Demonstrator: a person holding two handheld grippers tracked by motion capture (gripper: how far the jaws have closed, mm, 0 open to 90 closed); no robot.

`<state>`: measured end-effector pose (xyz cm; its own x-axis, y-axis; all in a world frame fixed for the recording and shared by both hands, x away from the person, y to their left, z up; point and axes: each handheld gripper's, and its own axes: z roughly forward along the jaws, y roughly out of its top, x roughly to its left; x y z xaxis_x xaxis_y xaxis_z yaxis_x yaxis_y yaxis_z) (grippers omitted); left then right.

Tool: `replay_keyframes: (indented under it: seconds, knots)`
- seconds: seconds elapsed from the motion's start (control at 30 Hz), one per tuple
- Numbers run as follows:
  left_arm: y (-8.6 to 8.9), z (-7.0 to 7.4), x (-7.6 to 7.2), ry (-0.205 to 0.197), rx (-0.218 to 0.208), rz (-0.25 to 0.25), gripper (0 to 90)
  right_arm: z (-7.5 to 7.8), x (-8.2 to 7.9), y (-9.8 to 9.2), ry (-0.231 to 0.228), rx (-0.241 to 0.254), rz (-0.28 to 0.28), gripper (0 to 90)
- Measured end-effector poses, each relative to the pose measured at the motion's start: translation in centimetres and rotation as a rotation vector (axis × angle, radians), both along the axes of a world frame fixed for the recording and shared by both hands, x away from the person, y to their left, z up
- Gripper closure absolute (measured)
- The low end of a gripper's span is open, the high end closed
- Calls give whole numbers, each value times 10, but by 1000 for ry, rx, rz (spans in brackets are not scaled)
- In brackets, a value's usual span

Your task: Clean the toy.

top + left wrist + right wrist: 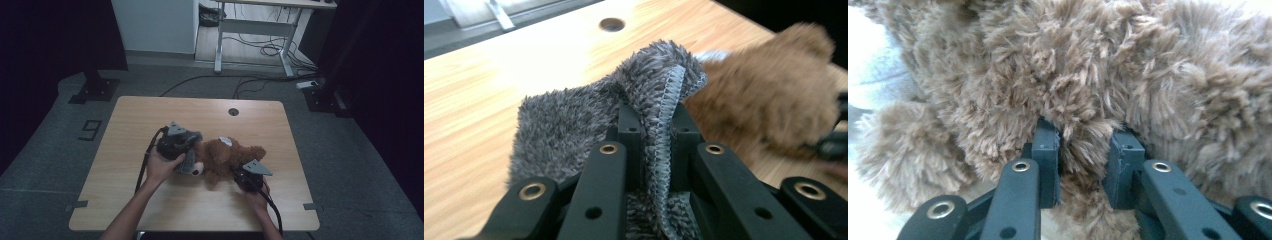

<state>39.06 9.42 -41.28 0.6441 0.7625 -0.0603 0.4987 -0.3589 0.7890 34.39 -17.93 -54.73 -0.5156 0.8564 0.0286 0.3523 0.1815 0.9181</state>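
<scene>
Roughly mid-table: brown teddy bear (227,157) lying flat on wooden table (150,115), grey fuzzy cloth (190,150) bunched against its head end, at 9 o'clock of the bear. Left gripper (186,150) clamped on the cloth's stitched hem (667,125) — jaws drawn close, fabric pinched upright between them, likely to lift or pull it over the bear. Right gripper (239,172) at 5 o'clock of the bear, jaws pressed into fur (1083,145) with a tuft between them; looks like a hold, gap not fully closed — probably pinning the toy so it stays put while the cloth moves. Cable hole (233,111) at 12 o'clock, well apart.
</scene>
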Motion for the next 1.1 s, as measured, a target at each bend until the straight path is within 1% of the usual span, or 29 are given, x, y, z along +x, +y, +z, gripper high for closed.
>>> replay_keyframes:
  seconds: [0.07,0.13,0.17,0.23,0.3,0.33,0.4,0.43,0.47,0.53,0.57,0.6,0.63,0.67,0.73,0.77,0.87,0.9,0.97,1.0,1.1]
  knots:
    - [-12,-3,8,42,-4,-12,801,0,2,0,2,1,-11,712]
    - [-21,-10,12,67,23,-8,800,0,3,0,0,-1,-17,711]
    - [-22,-13,14,79,29,-4,800,0,3,0,-1,0,-16,711]
    - [-21,-21,17,104,26,-2,797,1,3,0,-1,-3,-13,711]
    - [-15,-29,18,117,4,-1,799,1,2,1,-2,-1,-10,709]
    - [-12,-31,18,118,-2,-2,802,1,2,1,-1,1,-9,707]
    - [-10,-34,15,108,0,-5,805,1,1,1,1,8,-7,702]
    - [-10,-36,13,100,2,-6,807,2,1,1,4,12,-5,694]
    - [-11,-38,10,89,15,-9,808,2,1,1,7,18,-5,683]
    - [-12,-42,5,81,23,-14,811,5,-2,-2,17,28,4,631]
    - [-11,-43,3,78,15,-16,811,7,-3,-3,20,29,7,608]
    - [-10,-43,1,79,3,-21,811,9,-5,-5,32,32,11,585]
    - [-9,-44,-2,77,-3,-25,811,12,-8,-7,44,35,14,572]
    - [-9,-43,-6,69,5,-34,811,15,-12,-9,41,32,17,561]
    - [-10,-42,-11,58,16,-44,810,24,-22,-13,16,18,18,530]
    - [-10,-42,-12,58,17,-46,810,29,-26,-15,7,21,18,515]
    - [-8,-43,-16,64,-4,-53,810,44,-34,-22,-13,53,14,489]
    - [-7,-44,-17,68,-13,-55,810,52,-37,-25,-11,75,27,480]
    - [-6,-45,-19,69,-29,-55,809,65,-39,-29,-5,102,48,458]
    - [-5,-46,-22,67,-33,-57,809,69,-38,-30,-7,100,49,448]
    - [-5,-47,-27,60,-41,-61,809,88,-29,-32,-8,58,43,411]
